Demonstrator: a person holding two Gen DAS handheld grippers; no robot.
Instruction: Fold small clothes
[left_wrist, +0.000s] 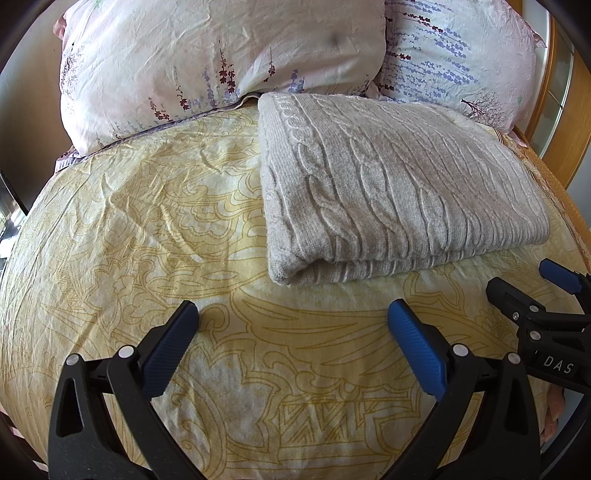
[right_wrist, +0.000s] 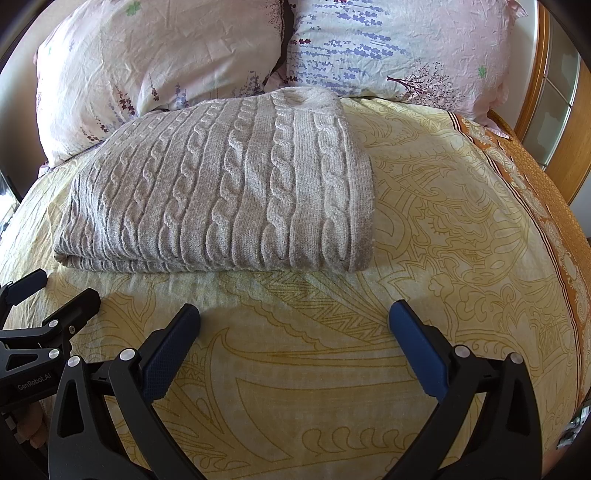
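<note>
Left wrist view puts the grey cable-knit sweater (left_wrist: 399, 188) in the right centre of the frame, already a neat folded rectangle lying flat on the yellow patterned bedspread (left_wrist: 129, 229), its far edge just beside the two floral pillows (left_wrist: 221, 55). Its long axis runs left to right across the frame, with the doubled fold edge facing the cameras. In the right wrist view the same sweater (right_wrist: 221, 184) sits centre-left, above and slightly left of the right gripper (right_wrist: 294, 314), apart from its tips. From the left gripper (left_wrist: 293, 314) it lies above and to the right, also apart. Neither arm looks clearly nearer.

Both grippers hover low over bare bedspread, pointing toward the pillows, jaws spread wide and holding nothing. Each shows at the lower edge of the other's view, so they sit side by side. The fold looks finished, or one more halving remains; for that, the sweater's short ends would be the places to pinch.
</note>
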